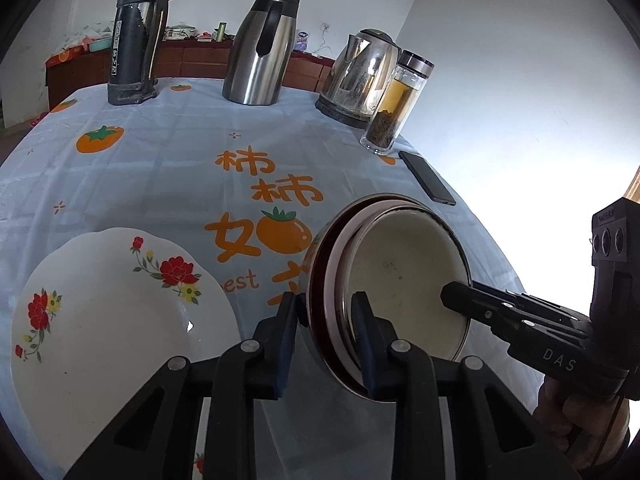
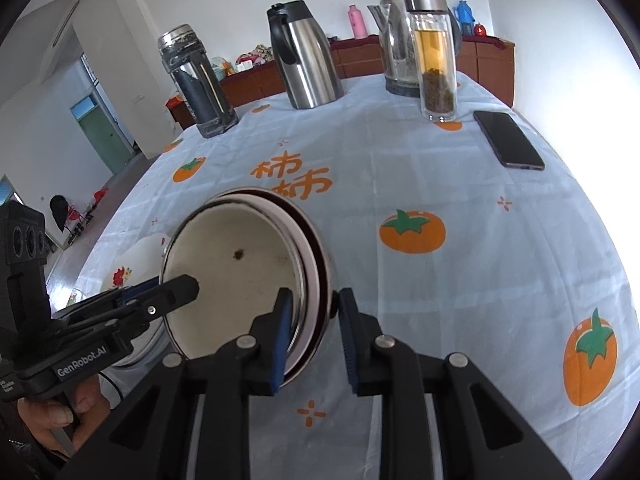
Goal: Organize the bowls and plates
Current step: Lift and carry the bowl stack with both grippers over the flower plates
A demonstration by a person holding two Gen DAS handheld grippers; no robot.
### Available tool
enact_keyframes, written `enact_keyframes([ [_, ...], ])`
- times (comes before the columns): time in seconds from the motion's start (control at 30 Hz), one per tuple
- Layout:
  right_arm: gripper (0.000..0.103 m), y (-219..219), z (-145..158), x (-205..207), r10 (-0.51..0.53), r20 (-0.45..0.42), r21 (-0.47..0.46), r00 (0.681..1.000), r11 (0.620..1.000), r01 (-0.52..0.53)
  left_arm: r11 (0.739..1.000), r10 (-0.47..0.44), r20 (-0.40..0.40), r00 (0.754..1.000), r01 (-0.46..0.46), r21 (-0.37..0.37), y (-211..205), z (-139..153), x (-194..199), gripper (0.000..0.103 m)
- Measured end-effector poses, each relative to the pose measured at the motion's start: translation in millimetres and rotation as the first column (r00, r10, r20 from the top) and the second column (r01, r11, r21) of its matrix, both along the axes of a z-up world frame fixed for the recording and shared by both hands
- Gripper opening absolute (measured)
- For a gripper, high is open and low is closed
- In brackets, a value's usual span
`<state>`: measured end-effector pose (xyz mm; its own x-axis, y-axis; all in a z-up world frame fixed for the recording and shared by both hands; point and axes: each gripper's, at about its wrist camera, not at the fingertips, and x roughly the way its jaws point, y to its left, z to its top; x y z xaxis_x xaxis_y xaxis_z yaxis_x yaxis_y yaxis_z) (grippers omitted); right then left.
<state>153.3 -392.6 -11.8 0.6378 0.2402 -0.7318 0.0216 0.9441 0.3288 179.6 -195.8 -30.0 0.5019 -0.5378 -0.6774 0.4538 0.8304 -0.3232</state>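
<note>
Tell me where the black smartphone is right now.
The black smartphone lies flat on the light blue persimmon-print tablecloth near the table's right edge, just in front of the glass tea bottle, beyond the stacked bowls.

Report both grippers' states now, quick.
Left gripper: closed on the near rim of the nested bowls.
Right gripper: closed on the opposite rim of the same nested bowls, one finger inside, one outside.

Flasks (image 1: 260, 48) crowd the far edge; cloth (image 2: 460, 300) rightward open
</note>
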Motion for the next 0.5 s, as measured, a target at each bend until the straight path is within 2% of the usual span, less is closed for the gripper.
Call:
enact_keyframes([
  [0.5,0.023,11.7,10.1,-1.8,0.030,0.016,-0.026,0.999,0.999,-0.029,0.999,0.034,0.052,0.998,-0.034,-0.013,11.3,12.3,-7.1,0.029],
])
